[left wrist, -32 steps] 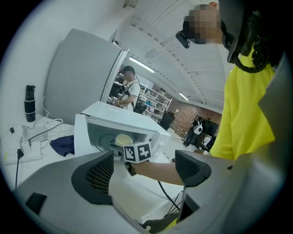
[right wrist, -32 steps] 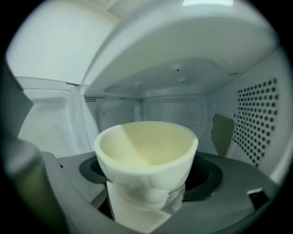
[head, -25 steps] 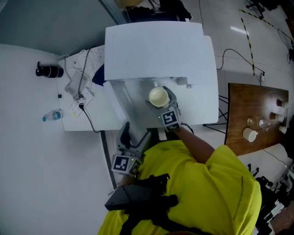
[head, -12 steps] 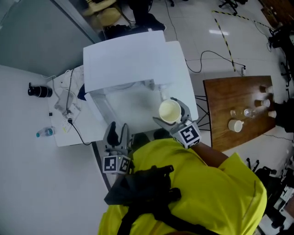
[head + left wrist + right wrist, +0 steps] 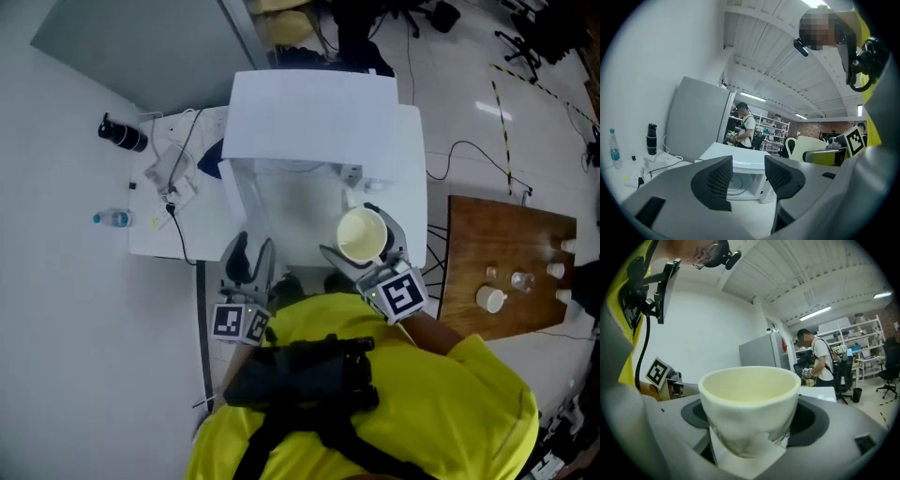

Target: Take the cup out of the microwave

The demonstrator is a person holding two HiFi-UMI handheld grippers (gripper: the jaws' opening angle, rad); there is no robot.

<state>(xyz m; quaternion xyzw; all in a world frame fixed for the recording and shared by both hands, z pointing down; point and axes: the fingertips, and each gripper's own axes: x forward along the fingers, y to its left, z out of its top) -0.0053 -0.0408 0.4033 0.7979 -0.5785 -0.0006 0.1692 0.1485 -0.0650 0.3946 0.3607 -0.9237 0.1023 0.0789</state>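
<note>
A cream cup [image 5: 359, 234] sits upright between the pads of my right gripper [image 5: 352, 231], in front of the white microwave [image 5: 314, 112] and clear of its open cavity. The right gripper view shows the cup [image 5: 750, 404] filling the jaws, which are shut on its lower body. My left gripper [image 5: 247, 264] is held to the left of the cup, below the microwave's front. Its jaws stand narrowly apart with nothing between them. Through that gap, the left gripper [image 5: 747, 176] looks at the microwave [image 5: 740, 159] and its turntable.
A white table [image 5: 155, 239] at the left holds a water bottle [image 5: 111, 218], a black flask [image 5: 122, 134] and cables [image 5: 173, 169]. A wooden table [image 5: 511, 253] with small cups [image 5: 487, 300] stands at the right. A person [image 5: 747, 126] stands in the background.
My right gripper has carried the cup out of the microwave's opening, up and towards me. My left gripper has risen and its jaws have narrowed.
</note>
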